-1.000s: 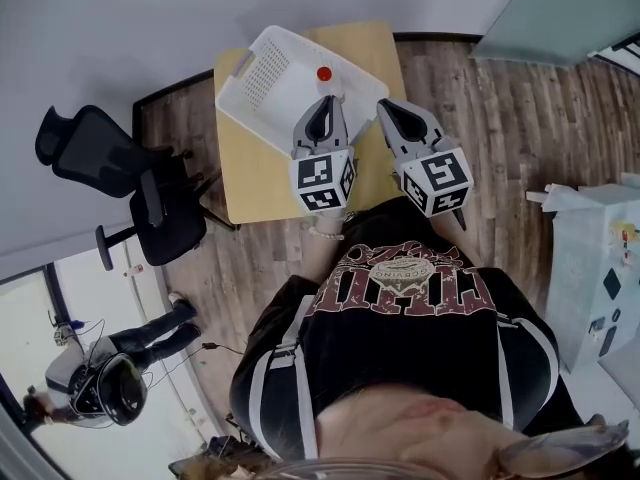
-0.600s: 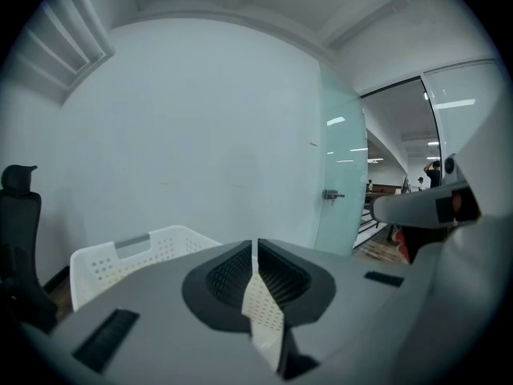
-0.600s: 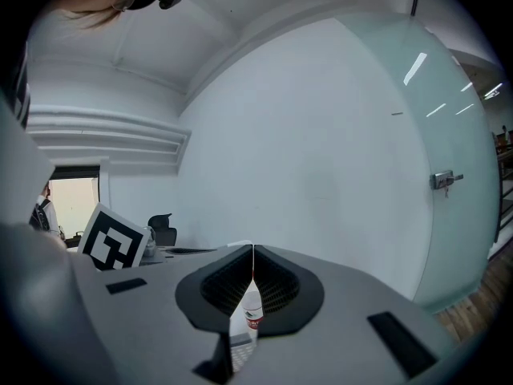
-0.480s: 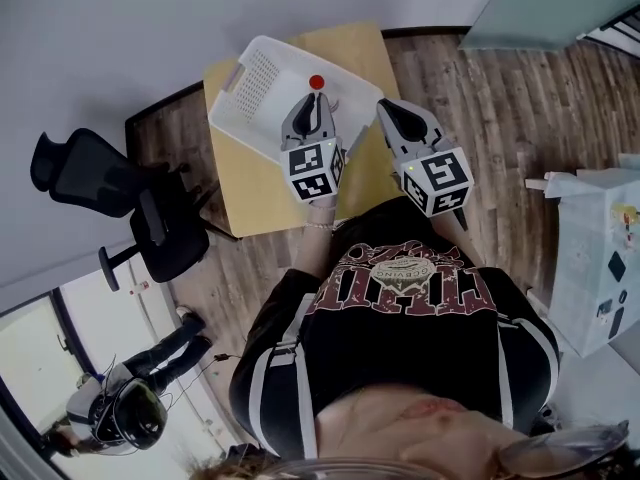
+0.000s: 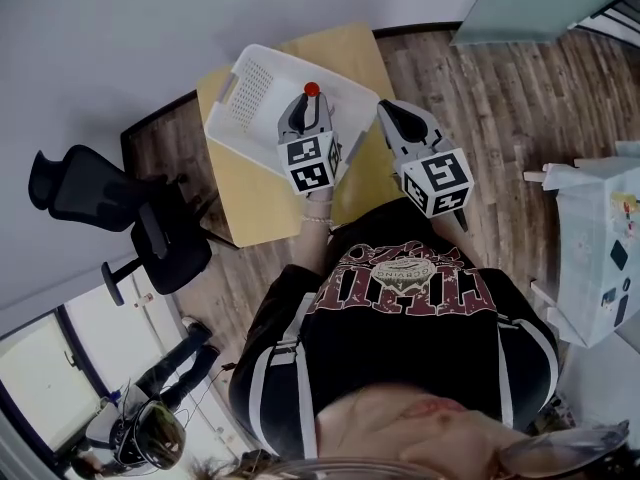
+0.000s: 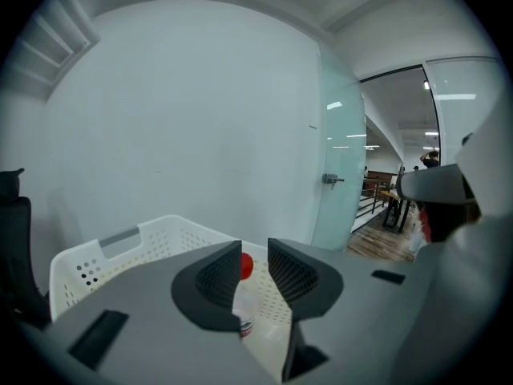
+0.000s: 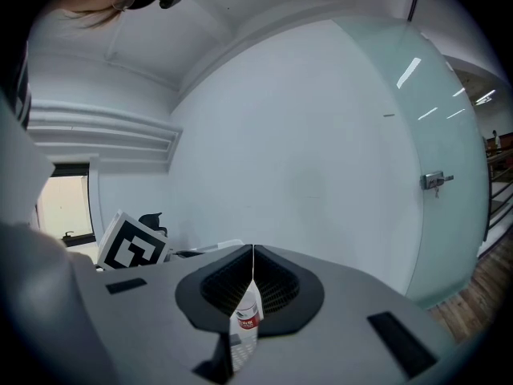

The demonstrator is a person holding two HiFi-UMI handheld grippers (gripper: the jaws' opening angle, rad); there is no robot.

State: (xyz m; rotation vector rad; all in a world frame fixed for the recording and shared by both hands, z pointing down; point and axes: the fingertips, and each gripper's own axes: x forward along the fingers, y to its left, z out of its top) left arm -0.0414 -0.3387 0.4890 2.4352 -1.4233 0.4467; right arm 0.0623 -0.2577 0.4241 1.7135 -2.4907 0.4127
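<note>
The clear plastic bottle with a red cap (image 5: 311, 89) is standing upright inside the white perforated plastic basket (image 5: 248, 80), which is being borne by the light wooden table (image 5: 255, 203), and it is not yet being gripped. The left gripper (image 5: 306, 106) is being held just short of it, jaws parted, with the cap showing in the gap but apparently untouched. The right gripper (image 5: 388, 110) is being held beside the basket, jaws pressed together on nothing.

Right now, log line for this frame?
left gripper: open, jaws in line with red-capped bottle | right gripper: shut, empty | white basket: holds bottle upright
</note>
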